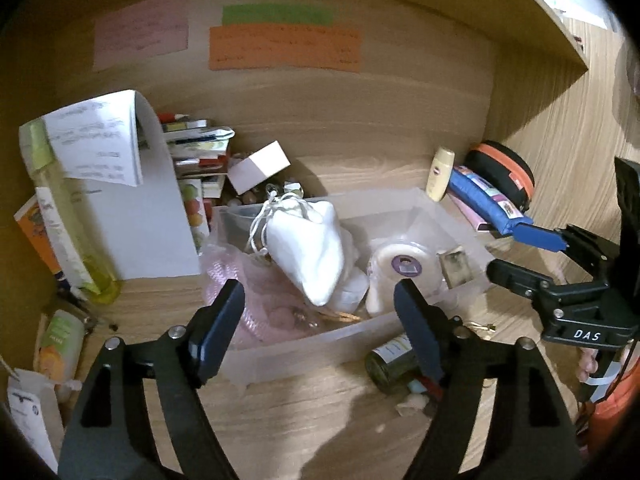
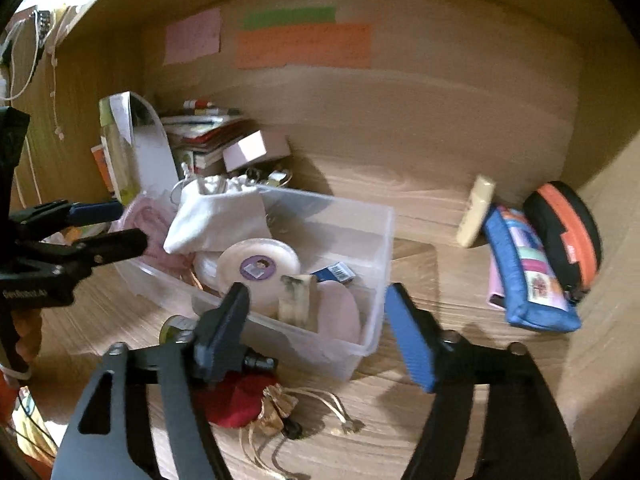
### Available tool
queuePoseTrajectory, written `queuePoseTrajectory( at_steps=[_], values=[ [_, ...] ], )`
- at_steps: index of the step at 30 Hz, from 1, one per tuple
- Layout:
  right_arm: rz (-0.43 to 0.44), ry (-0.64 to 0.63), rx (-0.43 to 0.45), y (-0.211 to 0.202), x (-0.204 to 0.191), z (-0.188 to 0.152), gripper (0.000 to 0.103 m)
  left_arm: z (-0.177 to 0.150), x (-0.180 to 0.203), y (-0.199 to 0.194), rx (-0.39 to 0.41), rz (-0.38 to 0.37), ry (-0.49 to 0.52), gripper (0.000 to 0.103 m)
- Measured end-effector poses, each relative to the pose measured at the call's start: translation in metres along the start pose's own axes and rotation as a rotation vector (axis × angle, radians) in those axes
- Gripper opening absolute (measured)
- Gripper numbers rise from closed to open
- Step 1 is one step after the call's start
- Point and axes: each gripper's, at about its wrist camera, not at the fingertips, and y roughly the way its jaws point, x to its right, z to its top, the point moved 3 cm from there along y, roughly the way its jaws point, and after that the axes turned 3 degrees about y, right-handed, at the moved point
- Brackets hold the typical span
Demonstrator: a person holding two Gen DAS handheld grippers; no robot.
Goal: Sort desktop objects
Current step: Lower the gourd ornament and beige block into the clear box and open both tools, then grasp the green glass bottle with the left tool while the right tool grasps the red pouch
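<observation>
My left gripper (image 1: pixel 320 320) and right gripper (image 2: pixel 316 332) both stand apart, holding nothing. My right fingers (image 2: pixel 224 328) half hide a red pouch (image 2: pixel 236 404) on the desk (image 2: pixel 460 280). Beyond sits the clear box (image 2: pixel 376 248), crowded with a white bag (image 1: pixel 308 248). Bare desk lies right of it, before the blurred blue pencil case (image 2: pixel 528 276).

Right gripper (image 2: pixel 316 336) spread wide, gripping nothing. Straight ahead of its fingertips, a clear plastic bin (image 2: pixel 376 248) packed with a white pouch (image 2: pixel 216 220). Just beneath the left finger, a red pouch (image 2: pixel 236 400). Ahead and rightward, a blue pencil case (image 2: pixel 528 276).
</observation>
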Motion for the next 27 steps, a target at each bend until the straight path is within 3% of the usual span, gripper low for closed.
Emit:
queuePoseTrajectory(
  at_steps=[3, 10, 21, 27],
  values=[
    [-0.01, 0.011, 0.005, -0.01, 0.006, -0.003, 0.078, -0.003, 0.0, -0.005, -0.005, -0.002, -0.011, 0.089],
    [-0.018, 0.039, -0.009, -0.027, 0.019, -0.019, 0.081, -0.021, 0.015, -0.004, -0.071, -0.04, -0.01, 0.091],
    [-0.013, 0.075, -0.069, -0.034, 0.038, -0.046, 0.082, -0.047, 0.046, 0.046, -0.247, -0.127, -0.005, 0.091],
    [0.015, 0.097, -0.098, -0.033, 0.045, -0.055, 0.082, -0.045, 0.058, 0.072, -0.297, -0.175, -0.021, 0.091]
  ],
)
